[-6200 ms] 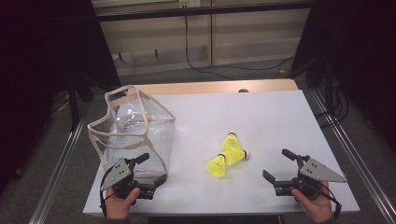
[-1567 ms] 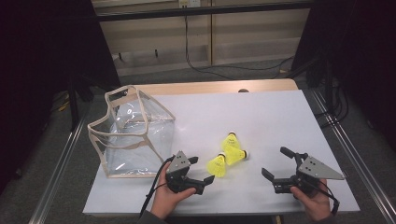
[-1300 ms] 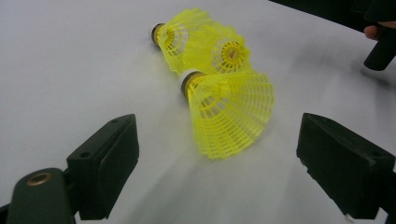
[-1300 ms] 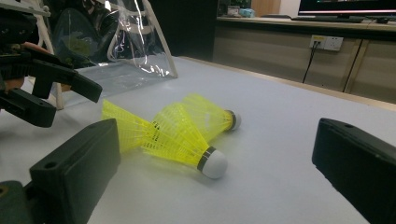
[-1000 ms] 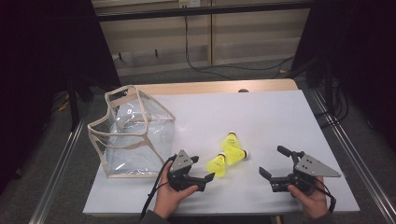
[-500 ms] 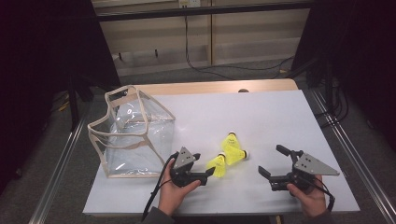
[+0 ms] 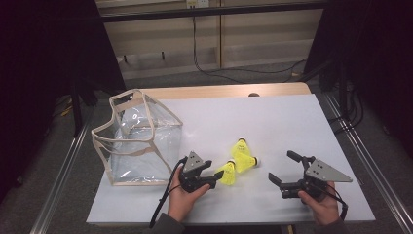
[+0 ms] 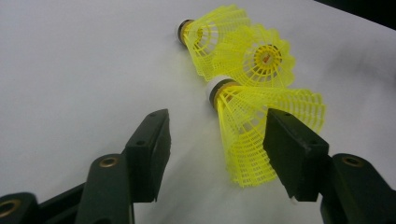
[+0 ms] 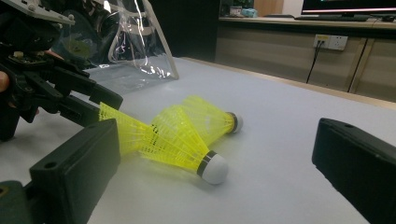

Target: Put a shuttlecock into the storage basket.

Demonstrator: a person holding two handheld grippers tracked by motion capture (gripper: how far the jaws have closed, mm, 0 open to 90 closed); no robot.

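Note:
Three yellow shuttlecocks lie together on the white table point(image 7: 272, 117). In the left gripper view the nearest shuttlecock point(image 8: 252, 140) lies between the jaws of my left gripper point(image 8: 217, 119). Its skirt rests by the right jaw, and the left jaw stands clear of it. These jaws have just been closing and are still apart. The high view places the left gripper point(image 7: 215, 171) at that shuttlecock point(image 7: 227, 172), with the other two shuttlecocks point(image 7: 243, 155) just beyond. My right gripper point(image 7: 281, 166) rests open at the front right, and its jaws point(image 9: 219, 140) frame the pile from a distance.
A clear plastic bag with beige trim point(image 7: 139, 139) stands open-topped at the table's left. The table's front edge runs just below both hands. Beyond the far edge are a wooden strip, cables and wall cabinets. Metal rails flank the table.
The left hand has come from beside the bag to the shuttlecocks, and its jaws have narrowed around the nearest one's skirt. The right gripper has barely shifted.

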